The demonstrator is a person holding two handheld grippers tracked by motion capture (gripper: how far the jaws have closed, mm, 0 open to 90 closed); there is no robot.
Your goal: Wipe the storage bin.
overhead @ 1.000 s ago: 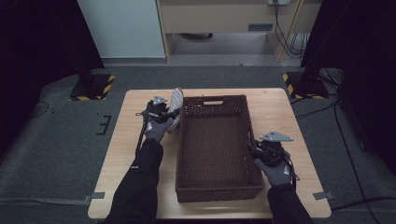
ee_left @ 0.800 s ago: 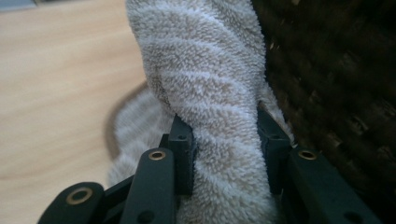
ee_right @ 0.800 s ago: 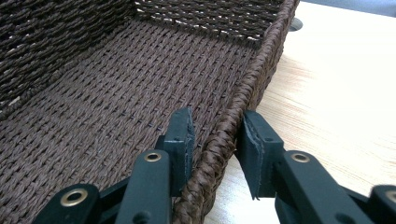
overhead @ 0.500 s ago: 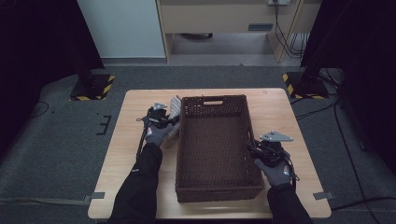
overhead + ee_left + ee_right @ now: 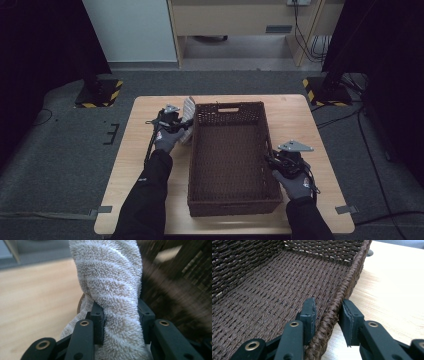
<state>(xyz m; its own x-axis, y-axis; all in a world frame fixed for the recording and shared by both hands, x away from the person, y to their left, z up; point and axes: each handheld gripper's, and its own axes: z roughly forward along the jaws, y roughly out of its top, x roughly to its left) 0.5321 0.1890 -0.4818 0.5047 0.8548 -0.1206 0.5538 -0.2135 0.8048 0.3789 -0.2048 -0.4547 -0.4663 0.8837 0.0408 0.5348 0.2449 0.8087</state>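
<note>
The right gripper (image 5: 325, 315) is clamping the near right rim of the brown wicker basket (image 5: 274, 290), and if that hold slips the basket is likely sliding as the cloth goes in. Farther off, the left gripper (image 5: 120, 315) is squeezing a folded beige towel (image 5: 110, 282) between its jaws just outside the basket's far left corner, where its loose end is risking catching on the rim.

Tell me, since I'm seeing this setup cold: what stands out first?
A big dark woven basket sits mid-table. At its left wall, the left gripper pinches a pale terry towel. The right gripper straddles the basket's right rim, one of its fingers inside.
</note>
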